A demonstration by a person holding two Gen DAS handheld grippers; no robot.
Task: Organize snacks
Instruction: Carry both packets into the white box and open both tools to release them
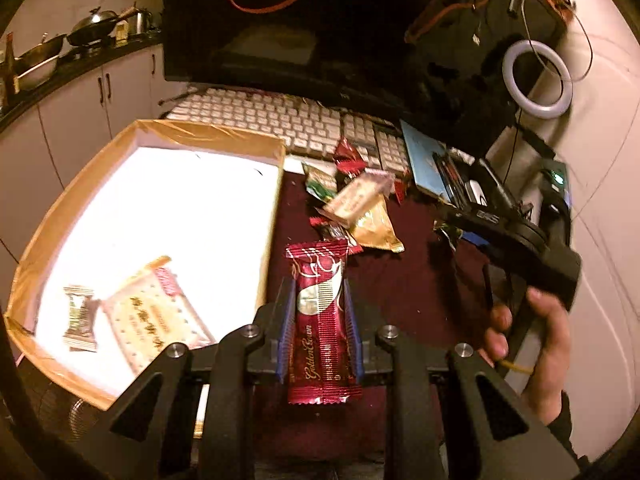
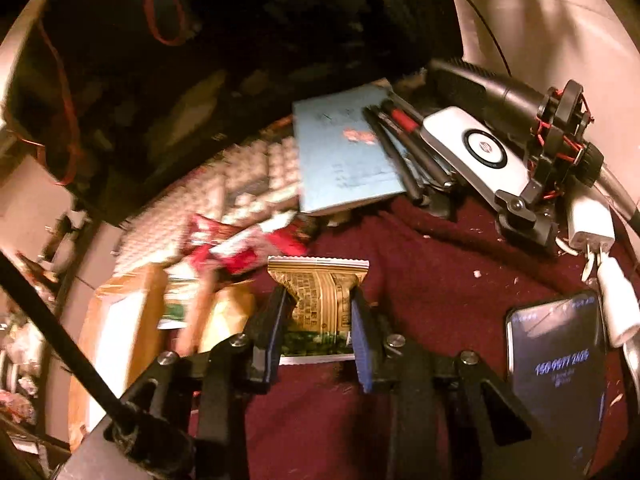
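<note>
A: What takes up the most room?

B: The counter (image 1: pixel 416 280), under a dark red cloth. Along its far edge stands a black monitor (image 1: pixel 288 20), with a white keyboard (image 1: pixel 280 120) just in front of it. At the left edge lies a shallow cardboard box (image 1: pixel 160 208) with a white floor and tan taped walls.

A: Anything in the box?

B: Two snacks near its front corner: a pale cracker packet (image 1: pixel 156 320) and, beside it, a small wrapped candy (image 1: pixel 80 318).

A: And the loose snacks?

B: A heap of snack packets (image 1: pixel 356 204) lies between the box and a blue notebook (image 1: pixel 424 160), close to the keyboard. Gold, red and green wrappers overlap there.

A: What is the left gripper (image 1: pixel 320 308) doing?

B: It pinches a long dark red snack bar (image 1: pixel 320 320) across its middle, blue pads against both sides, just beside the box's right wall. The bar looks lifted off the cloth.

A: The right gripper (image 2: pixel 318 312)?

B: Its pads squeeze a gold and green snack packet (image 2: pixel 316 300), whose wrapper creases inward at the left pad. Whether it rests on the cloth, I cannot tell.

A: Smaller things?

B: A lit phone (image 2: pixel 560 368) at the right edge and a white ring light (image 1: pixel 536 80) toward the far right corner. In the left wrist view, a hand (image 1: pixel 532 344) grips the right gripper's handle.
</note>
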